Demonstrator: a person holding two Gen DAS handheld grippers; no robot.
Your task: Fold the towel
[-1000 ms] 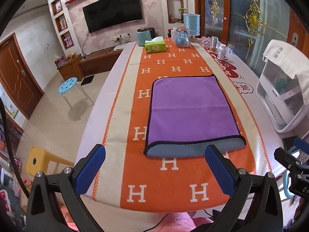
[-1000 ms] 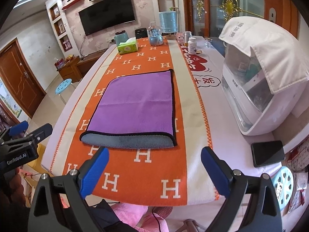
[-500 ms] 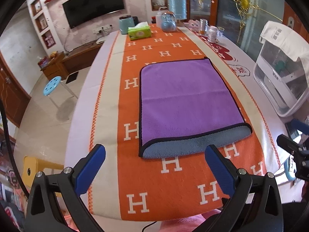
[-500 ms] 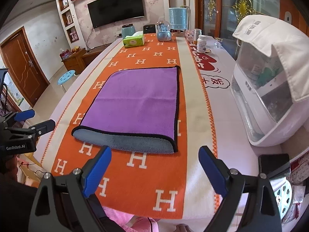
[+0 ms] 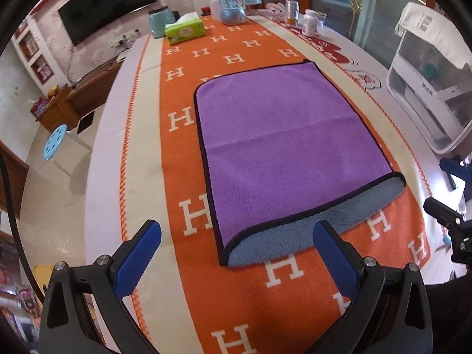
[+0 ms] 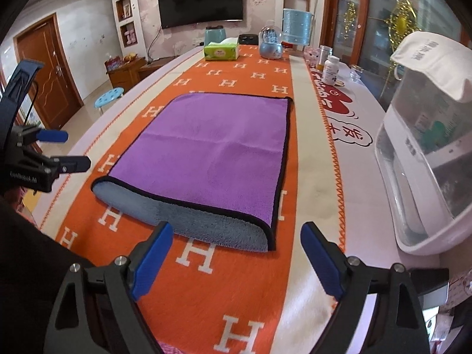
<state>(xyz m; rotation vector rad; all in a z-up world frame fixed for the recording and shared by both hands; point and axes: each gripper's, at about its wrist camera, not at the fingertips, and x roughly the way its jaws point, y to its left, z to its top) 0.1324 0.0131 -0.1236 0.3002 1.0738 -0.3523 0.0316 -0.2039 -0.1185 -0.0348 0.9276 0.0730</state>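
A purple towel (image 5: 283, 147) with black edging and a grey underside lies folded once on the orange runner, its rounded fold toward me. It also shows in the right wrist view (image 6: 212, 150). My left gripper (image 5: 236, 253) is open and empty, just short of the fold's near left corner. My right gripper (image 6: 236, 253) is open and empty, just short of the fold's near right corner. Each gripper appears at the edge of the other's view, the right one (image 5: 451, 218) and the left one (image 6: 47, 153).
The orange H-pattern runner (image 5: 295, 301) covers the table. A white appliance (image 6: 427, 162) with a cloth on it stands at the right. A green tissue box (image 6: 221, 50), a globe (image 6: 270, 44), bottles (image 6: 330, 69) and a phone (image 6: 433, 283) sit around. A blue stool (image 5: 54, 144) stands left.
Both grippers have moved forward and down toward the towel's near folded edge, which now looks larger and closer. Both stay open. The towel has not moved.
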